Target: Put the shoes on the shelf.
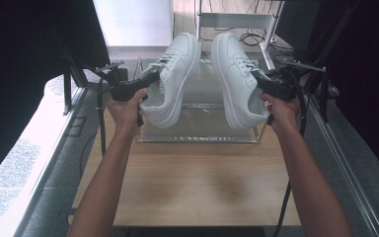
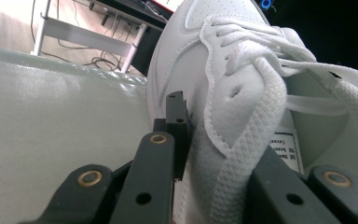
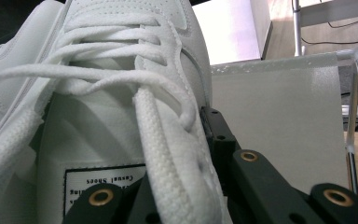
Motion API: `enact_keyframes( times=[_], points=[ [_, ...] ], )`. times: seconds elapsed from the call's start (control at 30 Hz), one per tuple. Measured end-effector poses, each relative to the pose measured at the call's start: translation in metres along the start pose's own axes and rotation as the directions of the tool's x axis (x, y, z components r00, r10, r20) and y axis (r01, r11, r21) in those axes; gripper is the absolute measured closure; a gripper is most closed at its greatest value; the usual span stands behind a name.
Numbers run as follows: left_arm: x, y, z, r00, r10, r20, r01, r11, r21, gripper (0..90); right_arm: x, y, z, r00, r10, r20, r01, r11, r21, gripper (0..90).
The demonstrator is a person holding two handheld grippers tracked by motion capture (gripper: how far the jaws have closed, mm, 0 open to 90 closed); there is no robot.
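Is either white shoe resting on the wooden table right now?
No. In the high view the left shoe and the right shoe hang in the air above the clear rack, each clamped by a gripper.

Two shoes hang side by side at upper centre of the high view, above the tray on the desk: left shoe in the left tongs, right shoe in the right tongs.
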State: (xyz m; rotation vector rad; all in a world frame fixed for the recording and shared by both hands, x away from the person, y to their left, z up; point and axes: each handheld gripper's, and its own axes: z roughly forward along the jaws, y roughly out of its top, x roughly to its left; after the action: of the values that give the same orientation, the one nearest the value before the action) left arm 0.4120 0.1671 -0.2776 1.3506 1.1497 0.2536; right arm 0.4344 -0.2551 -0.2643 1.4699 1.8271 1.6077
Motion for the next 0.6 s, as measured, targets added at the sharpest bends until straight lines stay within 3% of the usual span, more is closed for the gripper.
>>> enact_keyframes(
  times=[0.6],
  points=[
    [0.005, 0.013, 0.02, 0.999, -0.013, -0.042, 0.014, 0.9998, 0.017, 82.9, 0.0, 0.019, 0.024, 0.9981, 0.015, 0.059, -0.016, 0.9996, 0.023, 86.5]
  ],
)
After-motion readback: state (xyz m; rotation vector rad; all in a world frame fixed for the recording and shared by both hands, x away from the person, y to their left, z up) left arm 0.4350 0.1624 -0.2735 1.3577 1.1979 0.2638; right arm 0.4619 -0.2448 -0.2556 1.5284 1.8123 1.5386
